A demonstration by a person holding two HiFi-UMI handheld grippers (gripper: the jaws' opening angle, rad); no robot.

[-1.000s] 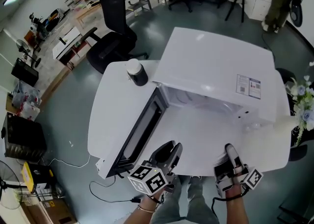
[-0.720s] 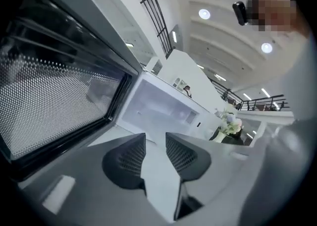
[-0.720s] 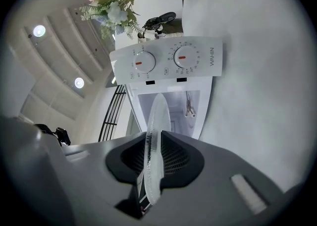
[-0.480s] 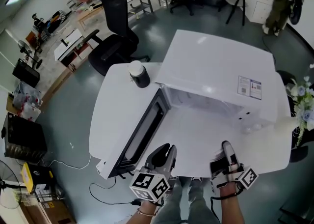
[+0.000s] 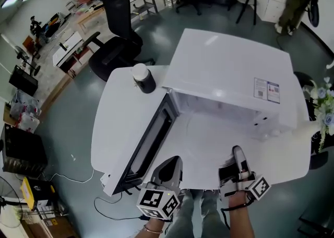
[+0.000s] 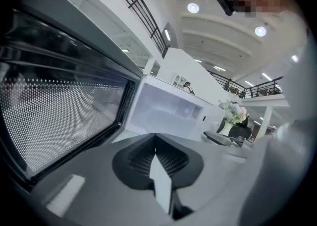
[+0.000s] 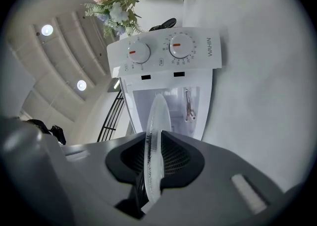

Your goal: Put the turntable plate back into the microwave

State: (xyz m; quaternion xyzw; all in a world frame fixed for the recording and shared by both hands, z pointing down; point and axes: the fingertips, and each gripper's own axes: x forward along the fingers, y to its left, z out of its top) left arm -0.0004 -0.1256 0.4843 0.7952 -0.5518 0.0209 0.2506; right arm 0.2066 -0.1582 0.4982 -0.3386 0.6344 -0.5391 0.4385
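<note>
The white microwave (image 5: 229, 70) stands on a white table (image 5: 120, 122) with its door (image 5: 148, 143) swung open to the left. My right gripper (image 7: 153, 141) is shut on the rim of the clear glass turntable plate (image 7: 157, 116), held edge-on in front of the open cavity (image 7: 163, 106). In the head view my right gripper (image 5: 237, 158) is near the table's front edge, right of centre. My left gripper (image 5: 169, 165) sits beside the door's lower end. Its jaws have just been closing and now meet with nothing between them (image 6: 155, 143). The door (image 6: 59, 116) fills the left of that view.
A black canister with a white lid (image 5: 143, 76) stands on the table behind the door. A vase of flowers (image 5: 323, 109) is at the far right. A black office chair (image 5: 117, 33) stands beyond the table. The control knobs (image 7: 158, 49) are beside the cavity.
The left gripper's jaws went from wide open to shut, and it drew back a little toward the table's front edge. The right gripper shifted slightly left with the plate.
</note>
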